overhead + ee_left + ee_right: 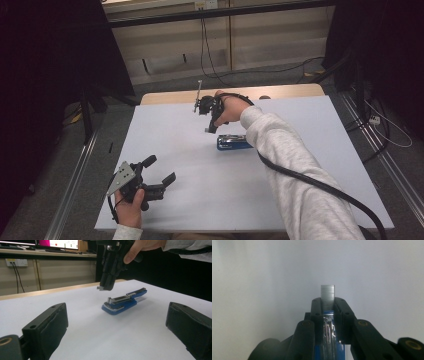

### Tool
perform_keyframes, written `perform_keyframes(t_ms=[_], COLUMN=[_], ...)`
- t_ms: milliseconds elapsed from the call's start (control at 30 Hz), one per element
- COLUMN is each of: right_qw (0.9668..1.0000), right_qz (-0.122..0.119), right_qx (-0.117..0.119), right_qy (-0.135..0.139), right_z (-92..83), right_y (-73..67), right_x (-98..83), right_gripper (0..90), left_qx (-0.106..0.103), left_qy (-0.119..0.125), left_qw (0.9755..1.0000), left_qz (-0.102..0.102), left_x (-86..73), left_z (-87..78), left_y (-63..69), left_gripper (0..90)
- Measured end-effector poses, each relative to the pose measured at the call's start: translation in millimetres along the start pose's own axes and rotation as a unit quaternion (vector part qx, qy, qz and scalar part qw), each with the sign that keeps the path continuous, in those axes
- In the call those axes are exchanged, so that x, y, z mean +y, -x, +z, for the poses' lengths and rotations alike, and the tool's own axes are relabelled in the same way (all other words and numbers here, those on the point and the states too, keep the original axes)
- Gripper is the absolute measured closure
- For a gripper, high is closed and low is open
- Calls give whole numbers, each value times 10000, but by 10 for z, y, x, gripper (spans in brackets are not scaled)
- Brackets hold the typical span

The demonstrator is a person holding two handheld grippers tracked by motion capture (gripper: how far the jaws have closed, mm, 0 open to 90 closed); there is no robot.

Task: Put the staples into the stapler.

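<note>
Blue metal-topped stapler [234, 143] lies flat on white table sheet [190, 150], mid-table. Small silver strip of staples [328, 297] pinched in right gripper [328, 305], above stapler's end.

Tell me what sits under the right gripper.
The right gripper, shut on a staple strip, hangs above the open blue stapler lying on the white table. The arm's sleeve covers the stapler's far end in the high view.

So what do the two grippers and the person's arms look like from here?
Both grippers are black with two flat, padded jaws. The left gripper carries a grey three-cornered plate. A thick black cable trails from the right gripper along the sleeve. Both arms wear light grey sleeves.
</note>
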State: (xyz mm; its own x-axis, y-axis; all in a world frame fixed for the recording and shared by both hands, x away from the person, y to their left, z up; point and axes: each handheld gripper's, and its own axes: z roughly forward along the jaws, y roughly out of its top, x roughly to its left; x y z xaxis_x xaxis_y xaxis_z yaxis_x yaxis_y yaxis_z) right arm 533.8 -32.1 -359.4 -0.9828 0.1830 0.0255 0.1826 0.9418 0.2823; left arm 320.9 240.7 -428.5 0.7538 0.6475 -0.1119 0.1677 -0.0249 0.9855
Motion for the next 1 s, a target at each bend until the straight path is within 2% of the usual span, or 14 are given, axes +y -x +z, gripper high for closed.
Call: perform_keyframes(t_ms=[433, 1000], right_qw=[10000, 10000], right_qz=[0, 70], right_qx=[23, -47], right_qy=[-6, -41], right_z=[-20, -88], right_y=[-3, 14], right_x=[-24, -134], right_gripper=[789, 789], left_qx=[0, 2], left_qy=[-7, -8], left_qw=[10000, 10000], left_qz=[62, -5], left_x=[1, -2], left_z=[-11, -1], left_y=[-3, -2], left_gripper=[42, 42])
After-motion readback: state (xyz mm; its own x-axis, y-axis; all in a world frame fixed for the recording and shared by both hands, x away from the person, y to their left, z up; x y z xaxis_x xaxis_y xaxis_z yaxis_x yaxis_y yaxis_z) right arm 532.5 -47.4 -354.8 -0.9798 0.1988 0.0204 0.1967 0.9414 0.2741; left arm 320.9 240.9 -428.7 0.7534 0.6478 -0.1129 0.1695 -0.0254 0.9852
